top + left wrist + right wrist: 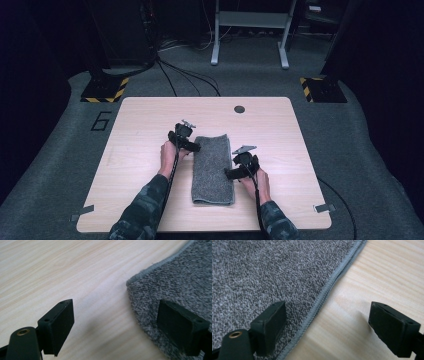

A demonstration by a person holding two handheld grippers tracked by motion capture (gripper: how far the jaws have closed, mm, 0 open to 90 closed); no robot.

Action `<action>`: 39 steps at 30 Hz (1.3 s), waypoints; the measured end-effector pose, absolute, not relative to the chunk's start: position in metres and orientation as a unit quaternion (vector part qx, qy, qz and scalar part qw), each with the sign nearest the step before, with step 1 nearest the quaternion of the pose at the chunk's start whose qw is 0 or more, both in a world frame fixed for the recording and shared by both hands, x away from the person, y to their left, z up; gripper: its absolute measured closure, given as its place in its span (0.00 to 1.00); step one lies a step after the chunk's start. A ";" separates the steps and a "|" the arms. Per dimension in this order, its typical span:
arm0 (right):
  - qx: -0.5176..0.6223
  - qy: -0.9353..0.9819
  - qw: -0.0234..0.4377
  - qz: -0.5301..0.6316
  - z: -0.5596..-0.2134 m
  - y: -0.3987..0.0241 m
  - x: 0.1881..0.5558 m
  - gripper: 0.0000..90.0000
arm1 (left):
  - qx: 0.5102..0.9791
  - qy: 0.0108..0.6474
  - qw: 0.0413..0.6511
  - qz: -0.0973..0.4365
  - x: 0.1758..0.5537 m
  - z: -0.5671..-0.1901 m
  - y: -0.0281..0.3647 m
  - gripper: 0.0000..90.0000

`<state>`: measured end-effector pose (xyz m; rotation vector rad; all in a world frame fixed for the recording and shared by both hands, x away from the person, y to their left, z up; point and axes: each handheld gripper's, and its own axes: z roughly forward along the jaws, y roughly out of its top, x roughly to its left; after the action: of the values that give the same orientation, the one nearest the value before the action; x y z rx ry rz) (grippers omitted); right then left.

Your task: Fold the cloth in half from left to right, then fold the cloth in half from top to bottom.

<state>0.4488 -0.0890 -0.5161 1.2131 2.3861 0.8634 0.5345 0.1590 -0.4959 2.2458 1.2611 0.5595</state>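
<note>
Roughly mid-fold, I'd judge: the grey towel [213, 169] lay as a long narrow strip near the centre of the tabletop [140, 125], running 12 to 6 o'clock, and it looked already doubled lengthwise, with stacked hems showing along its edge in the right gripper view. Left gripper [192, 146] sat at the towel's 10 o'clock corner, jaws wide, one jaw over the cloth and the other over bare wood in the left gripper view, nothing pinched. Right gripper [231, 174] was at the 3 o'clock long edge, jaws also wide, straddling the hem [322, 298] without clamping it. Still to do, by my read: grab an end and fold the strip across its length. Neither gripper had hold of the cloth yet.
</note>
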 end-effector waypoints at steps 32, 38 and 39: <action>0.460 0.816 0.108 0.332 -0.496 -0.091 0.526 0.17 | 0.806 0.492 0.293 0.147 0.550 -0.499 0.164 0.18; 0.470 0.813 0.096 0.330 -0.497 -0.086 0.547 0.20 | 0.806 0.495 0.295 0.132 0.557 -0.500 0.161 0.19; 0.476 0.811 0.094 0.328 -0.497 -0.086 0.549 0.22 | 0.807 0.494 0.294 0.133 0.559 -0.500 0.161 0.19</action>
<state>0.5485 -0.0856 -0.4971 1.4109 2.4047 0.9725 0.5587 0.1612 -0.4996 2.1501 1.3153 0.3535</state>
